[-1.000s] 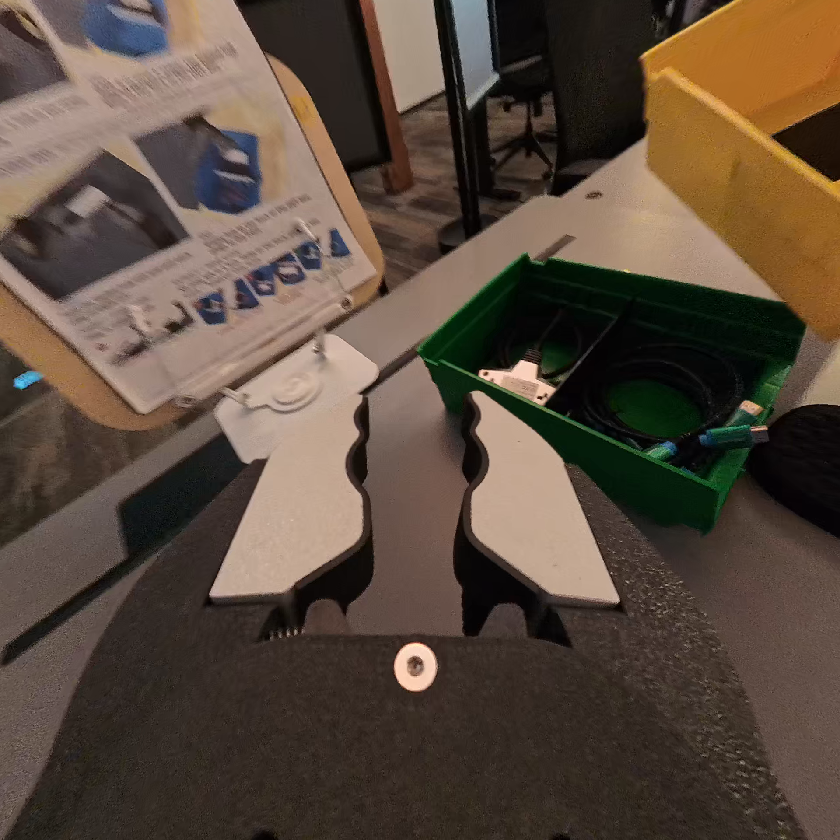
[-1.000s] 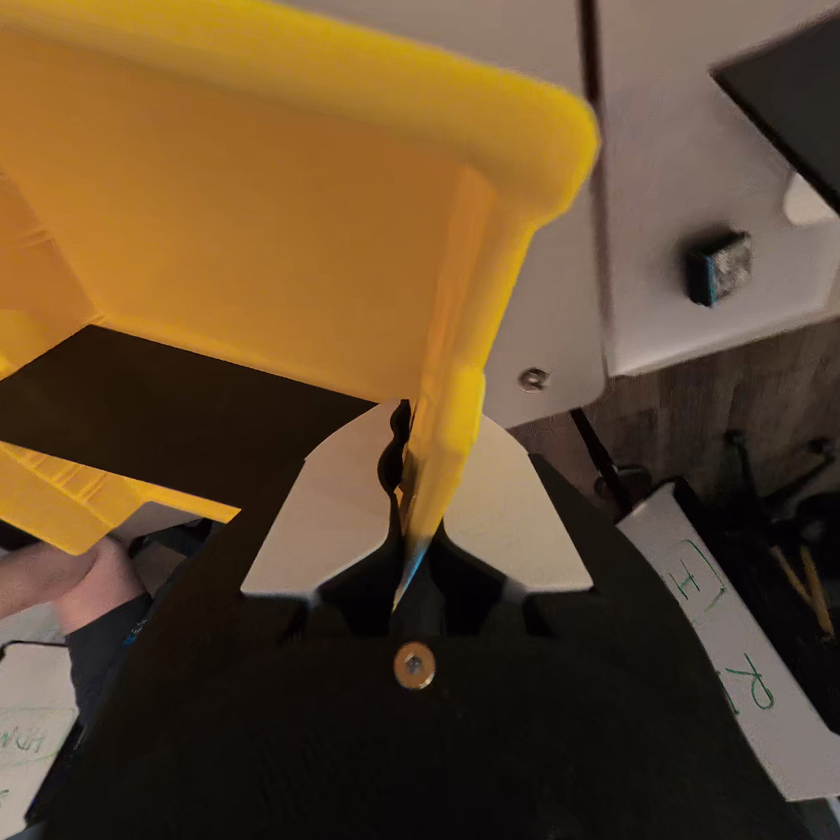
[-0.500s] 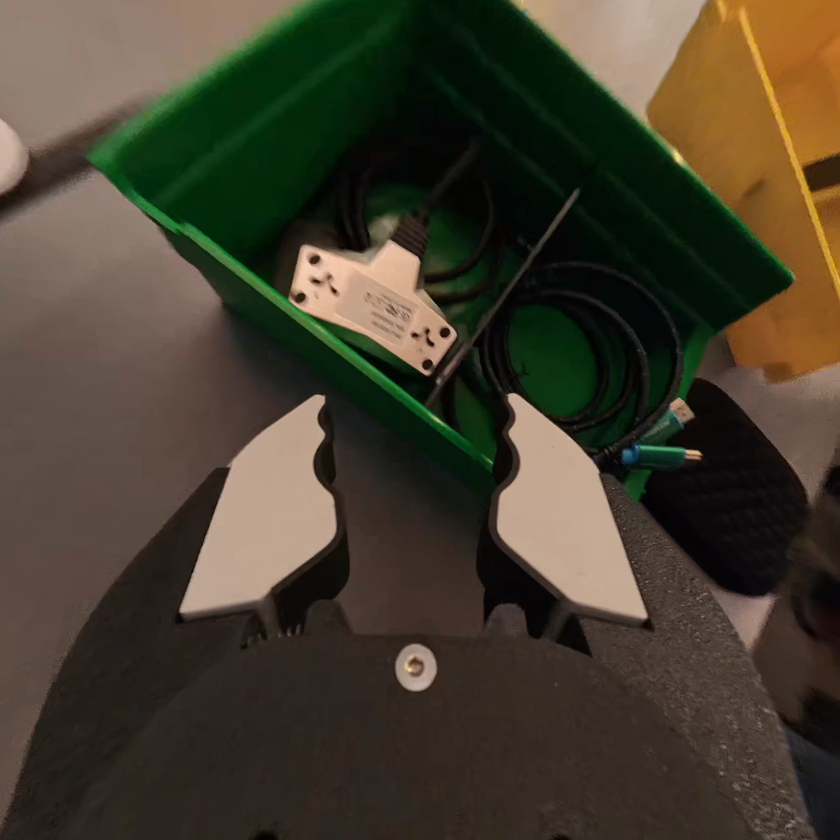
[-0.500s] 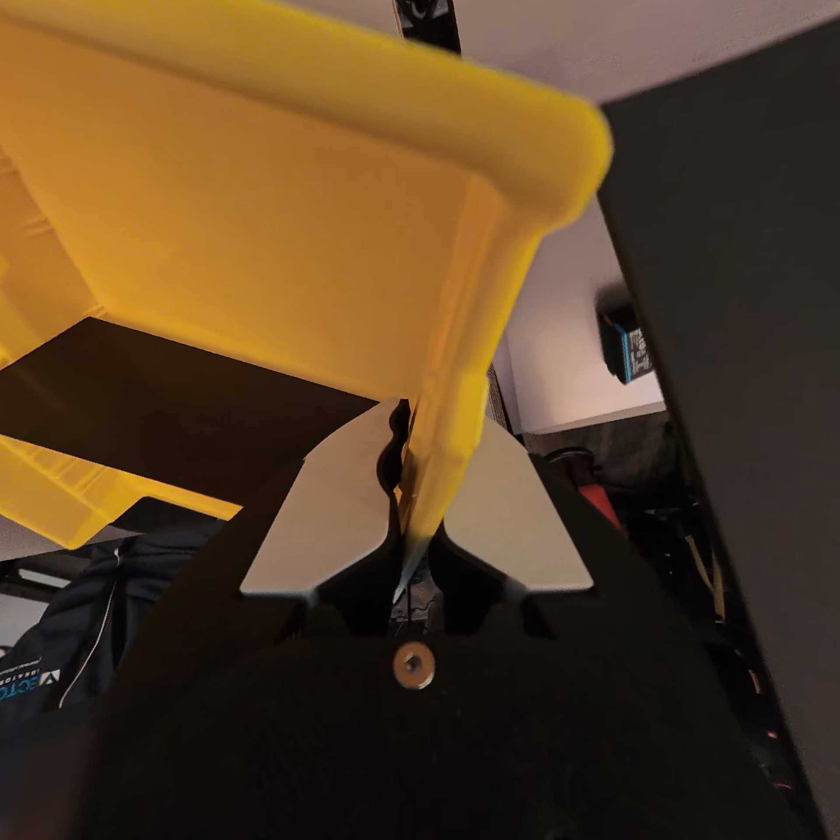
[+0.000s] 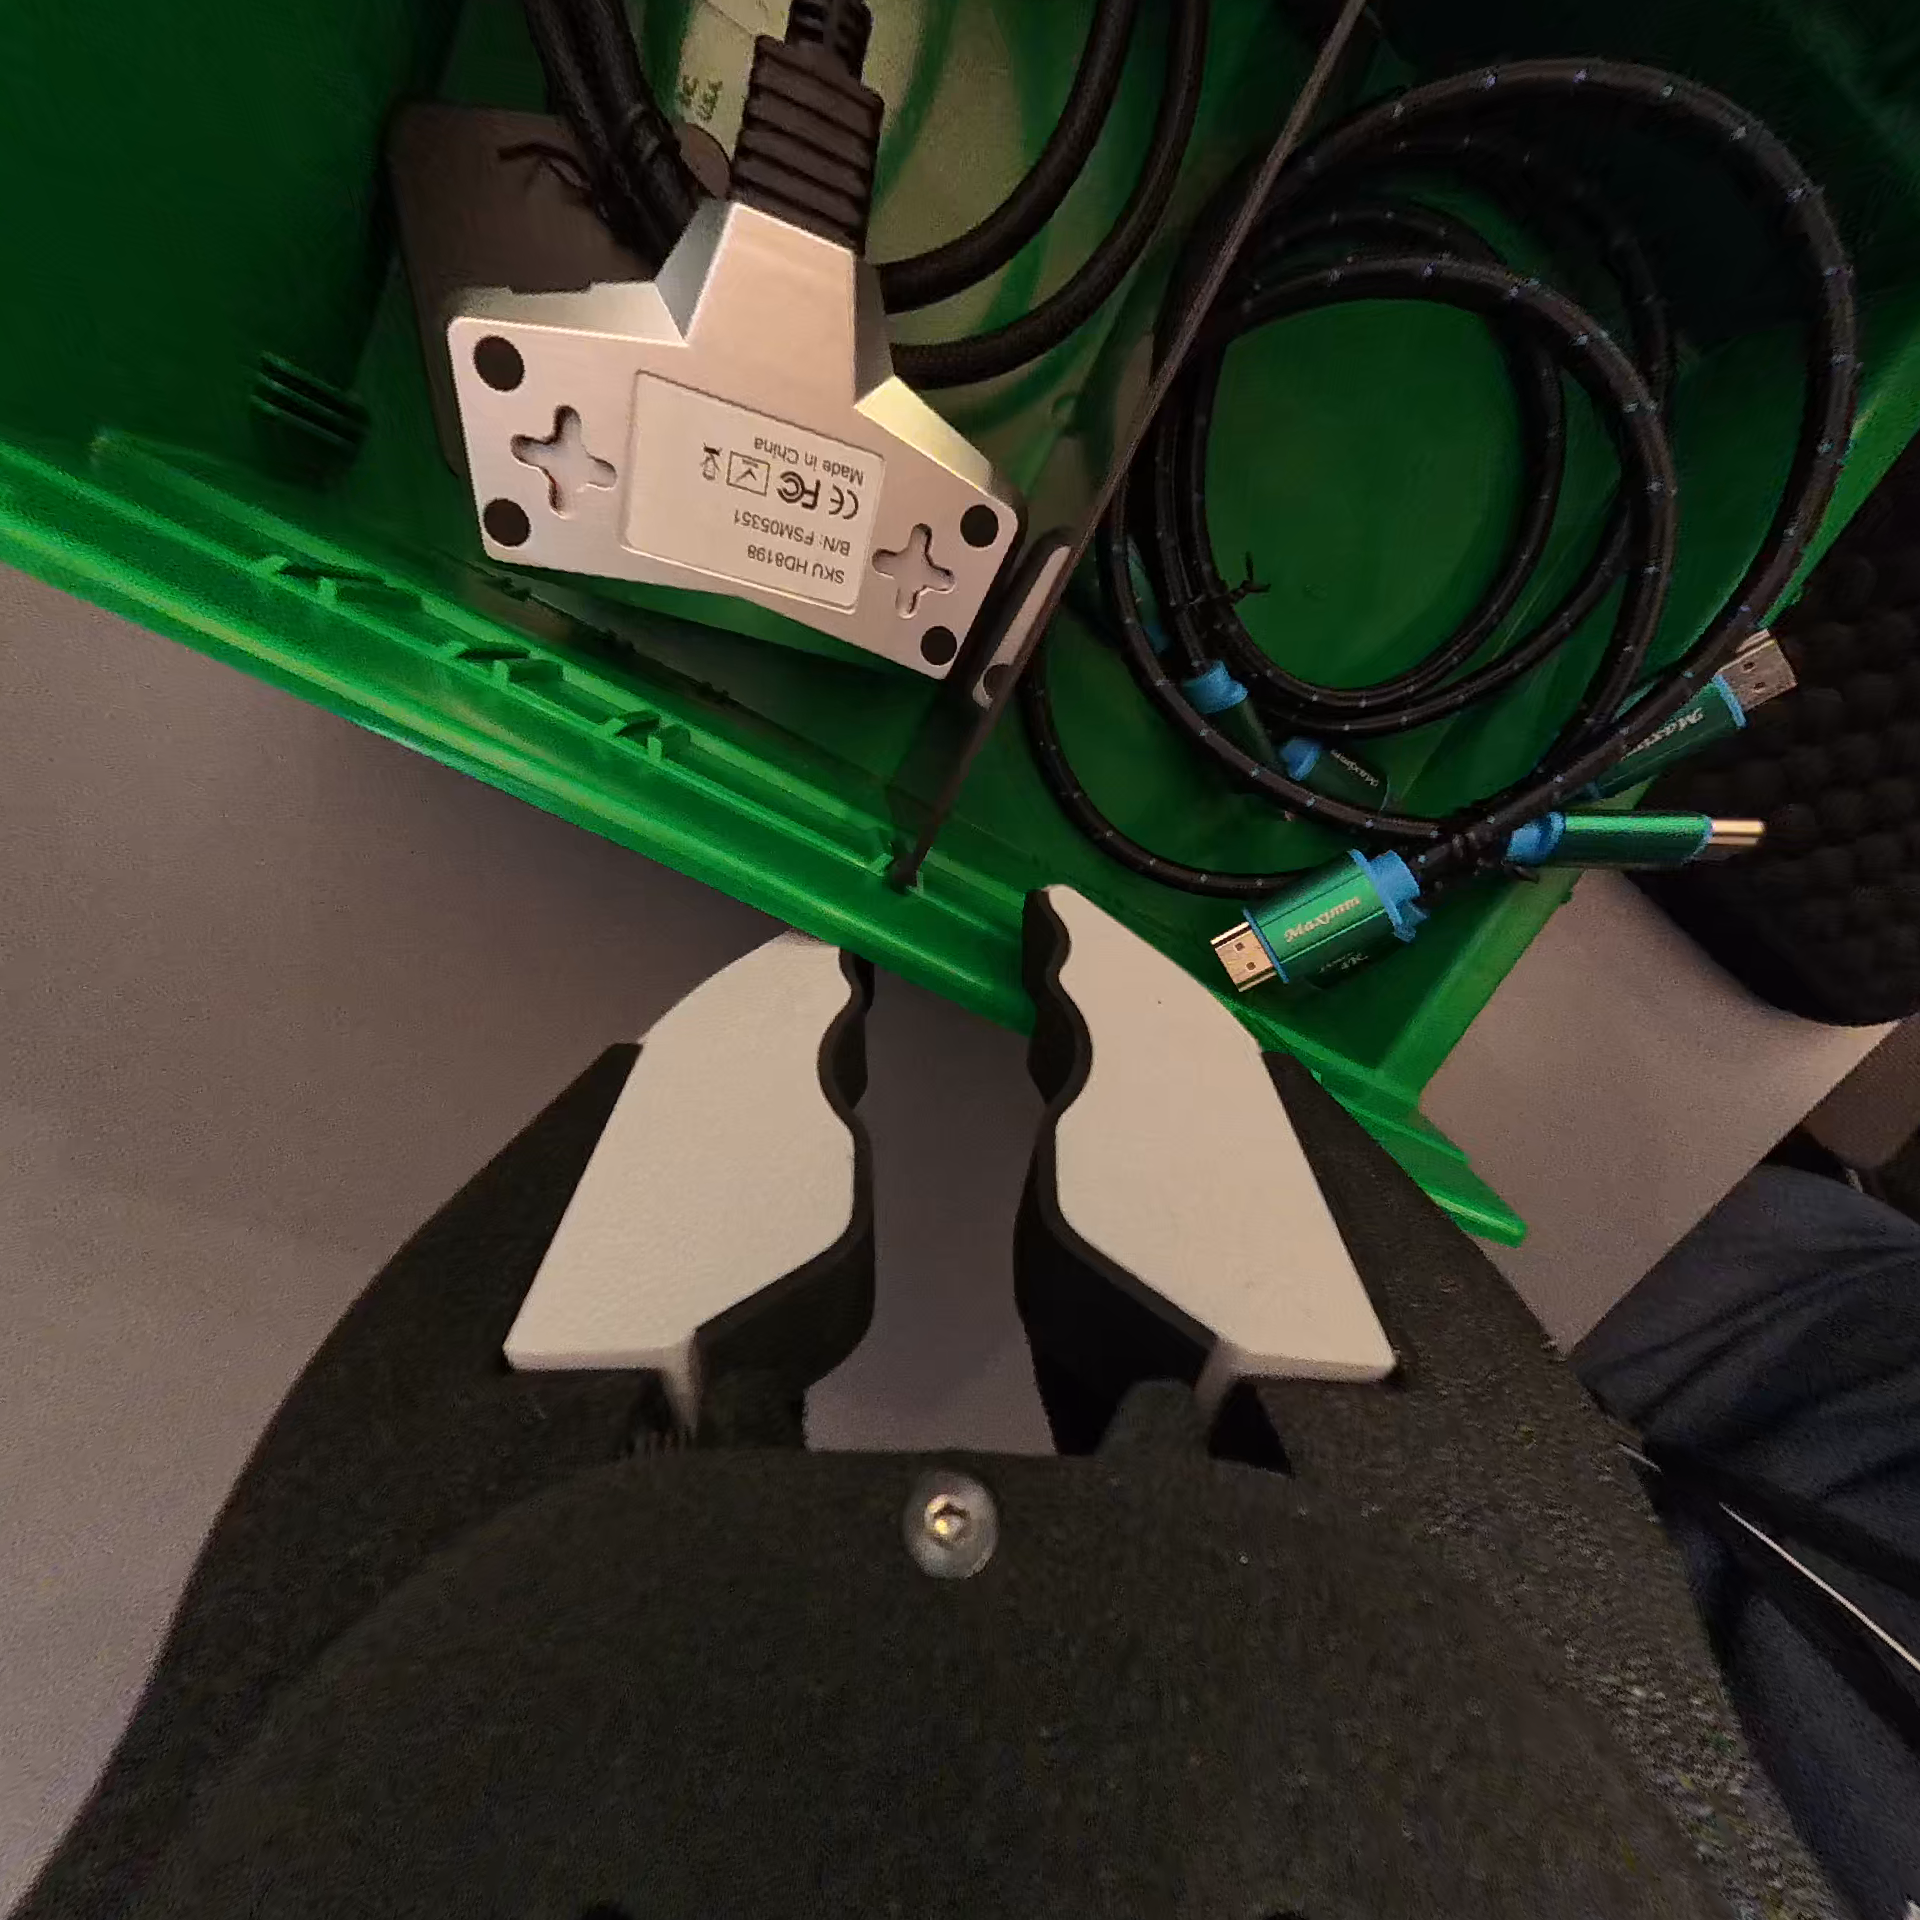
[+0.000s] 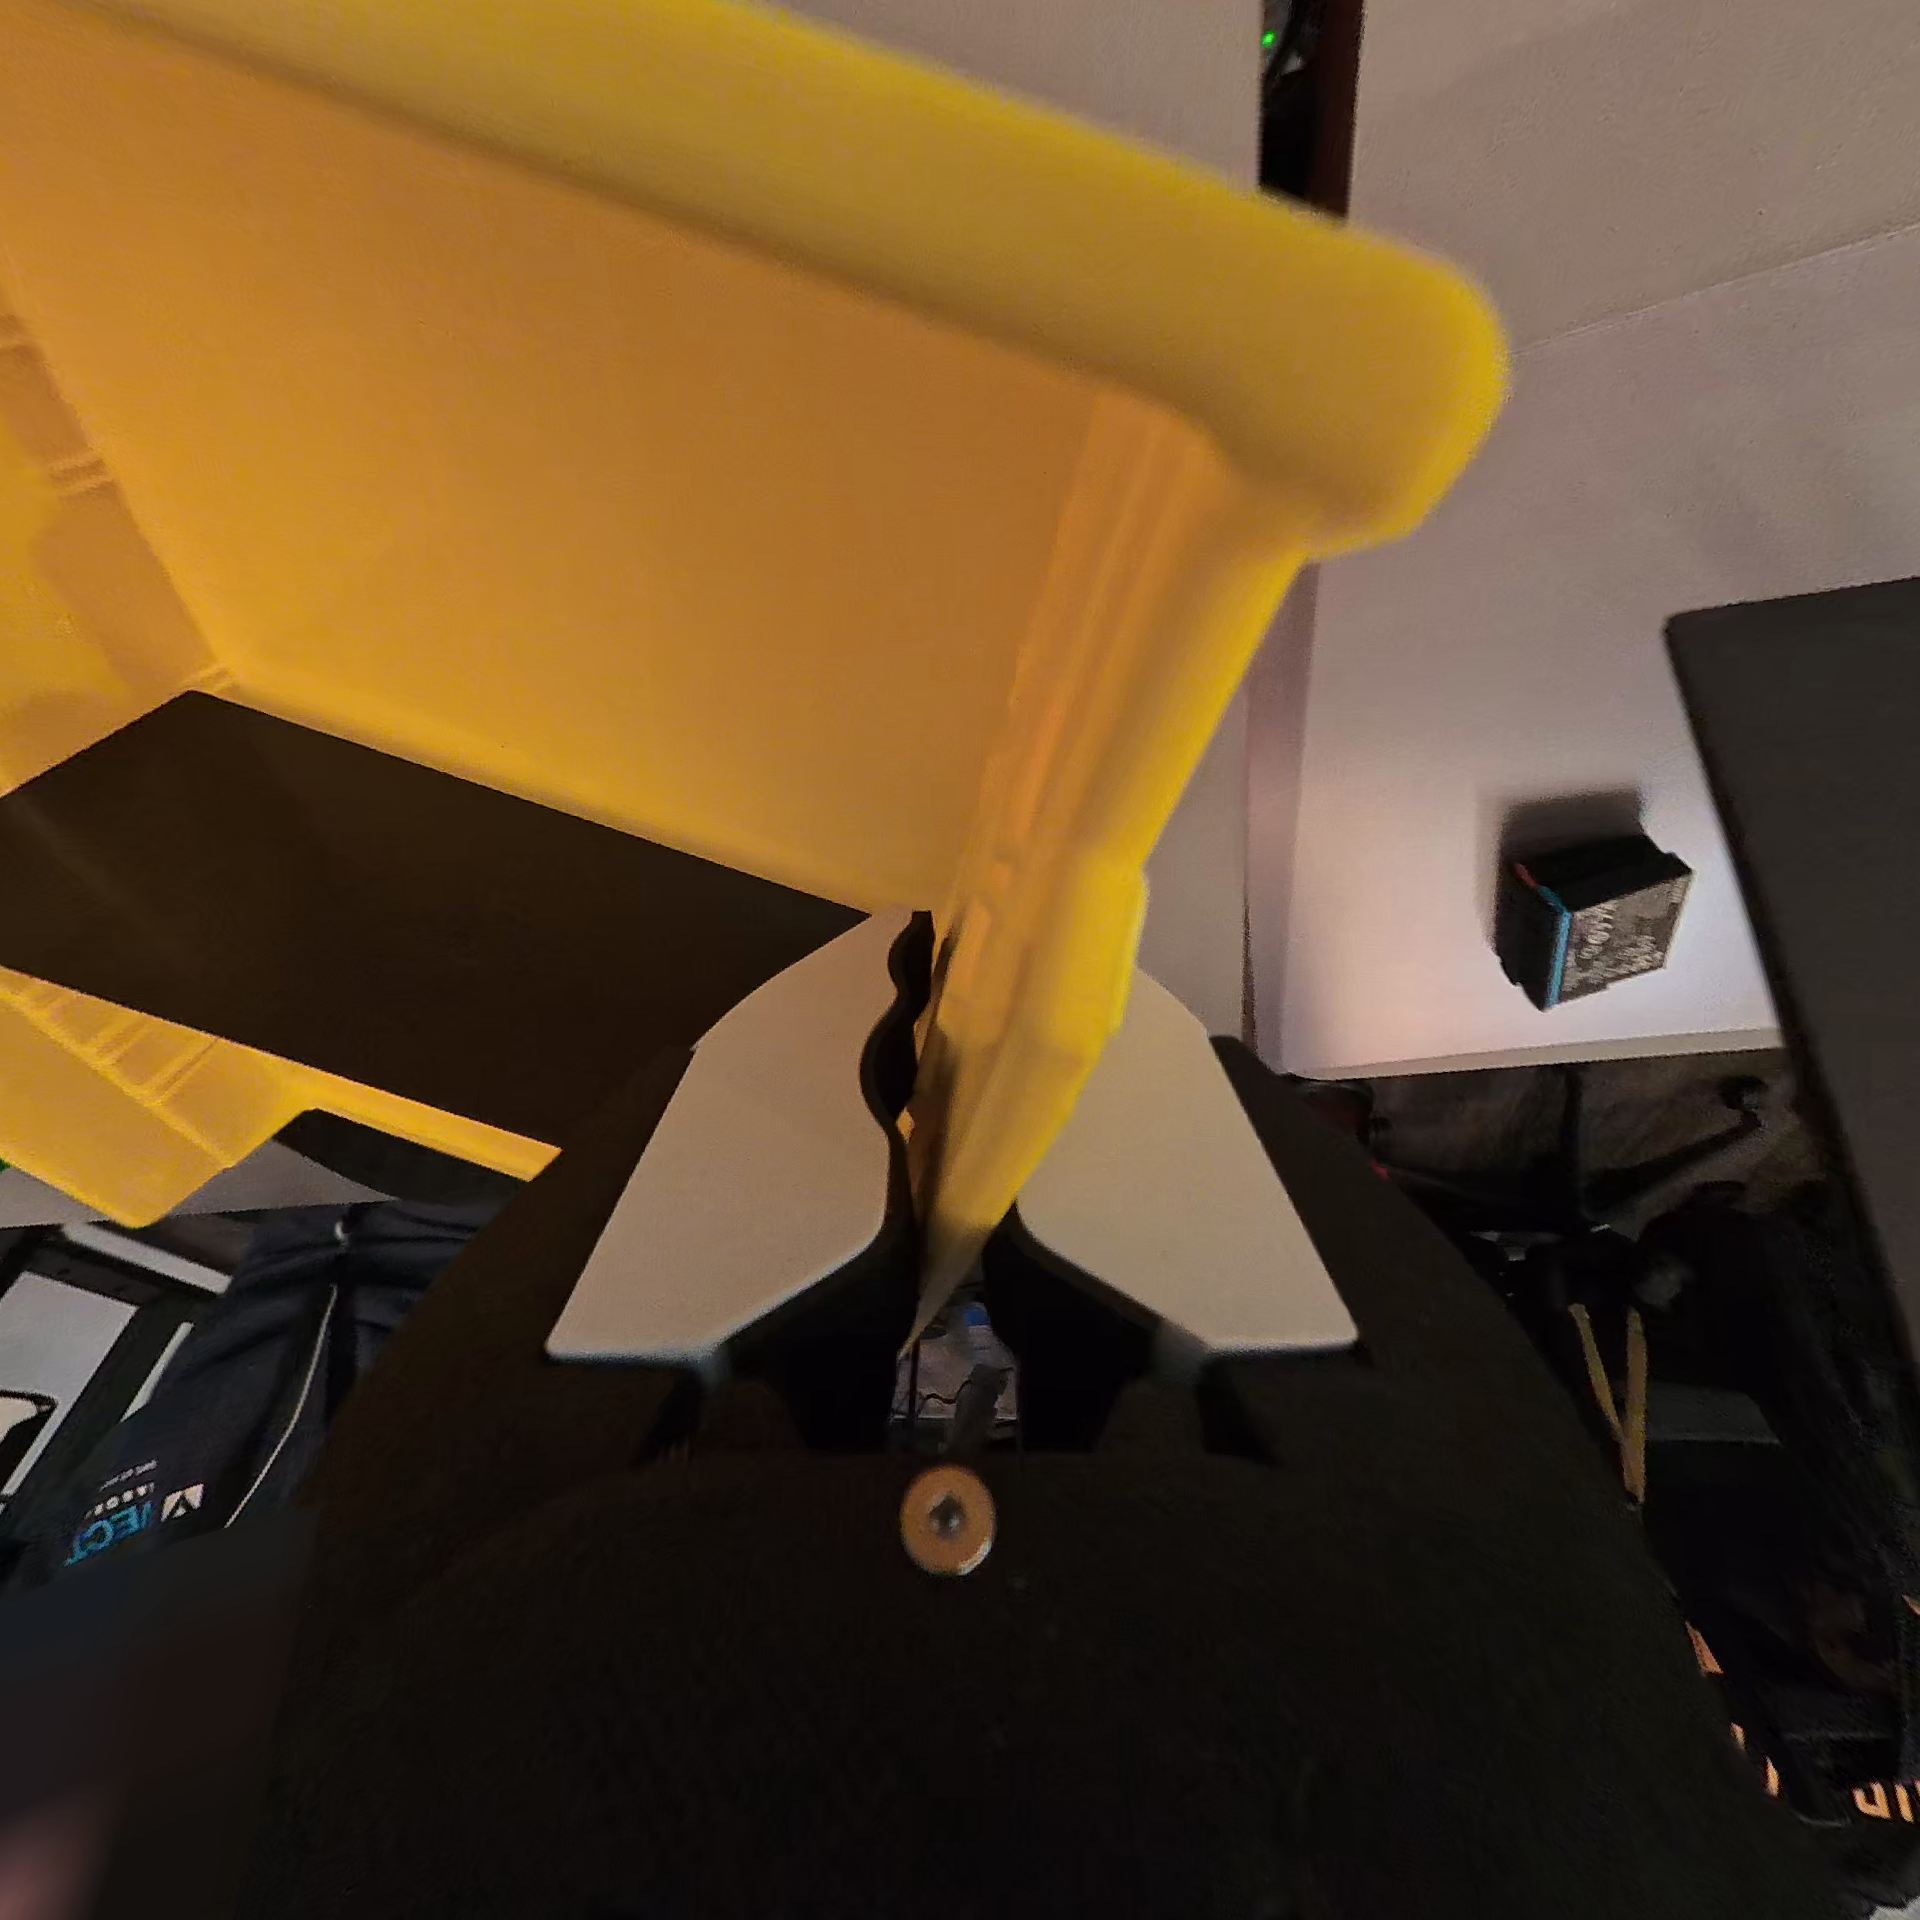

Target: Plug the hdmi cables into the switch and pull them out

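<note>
Hovering over the near rim of the green bin (image 5: 582,717), your left tool (image 5: 945,945) has its jaws parted by a moderate gap and holds nothing; grey desk (image 5: 260,935) shows between the fingers, and the right fingertip (image 5: 1049,914) overlaps the bin's rim. Just ahead of this tool, in the bin's left compartment, lies the silver HDMI switch (image 5: 727,457), flipped so that its labelled underside with cross-shaped mounting slots faces up. A thick black braided cable (image 5: 800,125) runs out of its far end. A thin black divider (image 5: 1174,353) stands tilted beside the switch and separates it from the right compartment. Ahead and to the right of the tool, that compartment holds the coiled black HDMI cables (image 5: 1507,416). Their green-shelled plugs with blue collars lie at the bin's open front, the nearest plug (image 5: 1320,930) just beyond your right fingertip, two more farther right. A dark textured pad (image 5: 1829,831) sits past those plugs.

Your right tool (image 6: 935,1039) is clamped tight on the side wall of a yellow bin (image 6: 623,520), which fills the view above and to the left of the fingers. Behind it to the right, a small dark box (image 6: 1590,925) is fixed on the pale wall.
</note>
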`<move>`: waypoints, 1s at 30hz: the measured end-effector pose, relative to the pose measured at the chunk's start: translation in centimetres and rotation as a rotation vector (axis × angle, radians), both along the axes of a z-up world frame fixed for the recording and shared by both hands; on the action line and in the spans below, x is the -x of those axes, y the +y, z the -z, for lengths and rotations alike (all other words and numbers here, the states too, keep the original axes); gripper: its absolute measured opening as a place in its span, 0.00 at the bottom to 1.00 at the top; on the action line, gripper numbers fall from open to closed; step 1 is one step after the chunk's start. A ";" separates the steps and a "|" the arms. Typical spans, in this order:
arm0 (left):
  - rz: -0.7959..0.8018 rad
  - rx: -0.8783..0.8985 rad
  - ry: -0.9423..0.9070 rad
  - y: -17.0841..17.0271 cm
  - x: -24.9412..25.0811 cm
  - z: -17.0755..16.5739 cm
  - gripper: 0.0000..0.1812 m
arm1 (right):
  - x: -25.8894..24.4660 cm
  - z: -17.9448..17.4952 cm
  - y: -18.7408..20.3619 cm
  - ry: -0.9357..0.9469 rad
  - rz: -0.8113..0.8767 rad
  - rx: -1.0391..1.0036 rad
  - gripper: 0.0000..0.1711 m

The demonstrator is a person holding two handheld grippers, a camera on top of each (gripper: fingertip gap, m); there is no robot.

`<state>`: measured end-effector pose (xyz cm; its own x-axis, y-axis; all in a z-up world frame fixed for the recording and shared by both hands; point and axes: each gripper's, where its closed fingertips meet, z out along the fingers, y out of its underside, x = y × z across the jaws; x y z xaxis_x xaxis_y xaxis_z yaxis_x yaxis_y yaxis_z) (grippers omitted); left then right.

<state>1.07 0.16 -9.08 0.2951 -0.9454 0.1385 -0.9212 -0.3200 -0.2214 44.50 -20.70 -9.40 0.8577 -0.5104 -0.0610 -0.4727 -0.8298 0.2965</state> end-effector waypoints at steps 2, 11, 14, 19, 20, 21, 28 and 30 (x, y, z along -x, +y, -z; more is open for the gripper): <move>0.020 -0.015 0.041 0.8 0.8 0.0 0.15 | 0.3 0.3 0.1 0.008 0.006 -0.007 0.06; -0.232 0.002 0.042 8.1 10.2 -0.1 0.03 | 2.7 0.6 4.5 0.056 -0.013 -0.131 0.06; -0.319 0.013 0.022 9.8 15.0 -0.2 0.02 | 5.2 1.4 7.5 0.110 -0.040 -0.166 0.06; -0.531 0.022 -0.029 12.8 24.5 -0.3 0.02 | 10.2 3.4 12.0 0.185 -0.128 -0.177 0.07; -0.571 0.018 -0.041 13.2 26.6 -0.3 0.02 | 11.2 3.7 12.6 0.200 -0.142 -0.168 0.07; -0.614 0.003 -0.049 13.7 28.7 -0.4 0.02 | 12.1 4.0 13.3 0.210 -0.154 -0.163 0.07; -0.821 -0.101 -0.072 14.7 41.0 -0.5 0.02 | 15.6 4.0 15.9 0.174 -0.262 -0.142 0.06; -0.843 -0.096 -0.091 14.4 42.6 -0.6 0.02 | 16.4 4.0 16.0 0.176 -0.259 -0.135 0.06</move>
